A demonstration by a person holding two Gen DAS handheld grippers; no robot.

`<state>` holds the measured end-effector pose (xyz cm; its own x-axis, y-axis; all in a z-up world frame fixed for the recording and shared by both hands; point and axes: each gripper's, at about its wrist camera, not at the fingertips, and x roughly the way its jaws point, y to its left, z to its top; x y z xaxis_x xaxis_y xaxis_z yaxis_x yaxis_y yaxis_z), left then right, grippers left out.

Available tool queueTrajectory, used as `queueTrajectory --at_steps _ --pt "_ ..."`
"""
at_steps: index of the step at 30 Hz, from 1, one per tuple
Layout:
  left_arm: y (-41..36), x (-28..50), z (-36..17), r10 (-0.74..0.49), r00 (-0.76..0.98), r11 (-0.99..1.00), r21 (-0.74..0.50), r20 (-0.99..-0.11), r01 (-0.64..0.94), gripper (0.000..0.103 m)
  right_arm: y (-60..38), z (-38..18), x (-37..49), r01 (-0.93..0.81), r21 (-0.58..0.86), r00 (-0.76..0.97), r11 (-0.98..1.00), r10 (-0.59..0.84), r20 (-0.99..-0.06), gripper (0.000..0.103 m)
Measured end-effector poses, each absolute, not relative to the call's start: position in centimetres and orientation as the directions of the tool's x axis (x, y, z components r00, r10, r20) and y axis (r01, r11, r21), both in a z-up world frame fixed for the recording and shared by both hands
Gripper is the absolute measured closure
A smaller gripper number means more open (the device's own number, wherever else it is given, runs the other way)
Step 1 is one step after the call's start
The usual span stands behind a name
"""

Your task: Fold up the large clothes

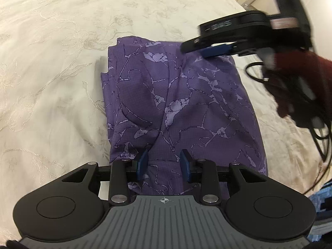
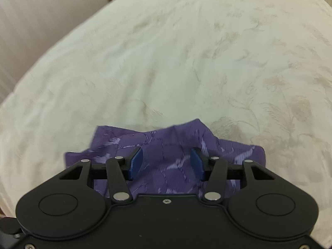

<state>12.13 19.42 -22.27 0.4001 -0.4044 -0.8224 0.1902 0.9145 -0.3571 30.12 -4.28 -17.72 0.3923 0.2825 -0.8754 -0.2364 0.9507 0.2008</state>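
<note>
Purple garment (image 1: 176, 103) lies folded beneath both parted grippers, left gripper (image 1: 164, 161) and right gripper (image 2: 167, 161).

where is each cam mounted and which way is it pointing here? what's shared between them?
Left wrist: sits on the left tool, looks forward and down along its open blue fingers at the purple patterned garment on the cream bedspread; the right tool and a red-sleeved arm show at upper right.
Right wrist: sits on the right tool, looks down over one edge of the garment and across the bedspread; only its own open fingers show.
Shared: the same garment and bedspread.
</note>
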Motion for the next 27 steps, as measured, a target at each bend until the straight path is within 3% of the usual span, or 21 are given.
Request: queueTrajectory --at_steps 4,9,15,19,22,27 --pt "19.4 12.3 -22.3 -0.403 0.399 0.915 -0.357 -0.823 0.189 0.069 -3.3 -20.1 30.9 -0.255 0.140 0.341 0.957 0.224 -0.913 0.050" --pt "19.5 12.5 -22.3 -0.405 0.391 0.914 -0.362 -0.827 0.182 0.069 -3.8 -21.6 31.5 -0.215 0.166 0.314 0.962 0.229 -0.922 0.053" --pt "20.0 12.5 -22.2 -0.411 0.381 0.912 -0.381 -0.828 0.154 0.069 -4.4 -20.0 31.8 -0.225 0.222 0.332 0.949 0.289 -0.898 0.049" --pt "20.6 12.1 -21.9 -0.424 0.387 0.905 -0.404 -0.819 0.136 0.069 -4.1 -16.7 30.1 -0.333 0.268 0.408 0.904 0.395 -0.823 0.047" --pt "20.9 11.6 -21.7 -0.427 0.395 0.902 -0.413 -0.813 0.125 0.069 -2.6 -15.1 28.9 -0.452 0.286 0.405 0.845 0.480 -0.779 0.038" --pt "21.0 11.0 -21.4 -0.420 0.407 0.905 -0.406 -0.811 0.126 0.069 1.7 -15.1 28.6 -0.625 0.214 0.344 0.750 0.512 -0.787 0.037"
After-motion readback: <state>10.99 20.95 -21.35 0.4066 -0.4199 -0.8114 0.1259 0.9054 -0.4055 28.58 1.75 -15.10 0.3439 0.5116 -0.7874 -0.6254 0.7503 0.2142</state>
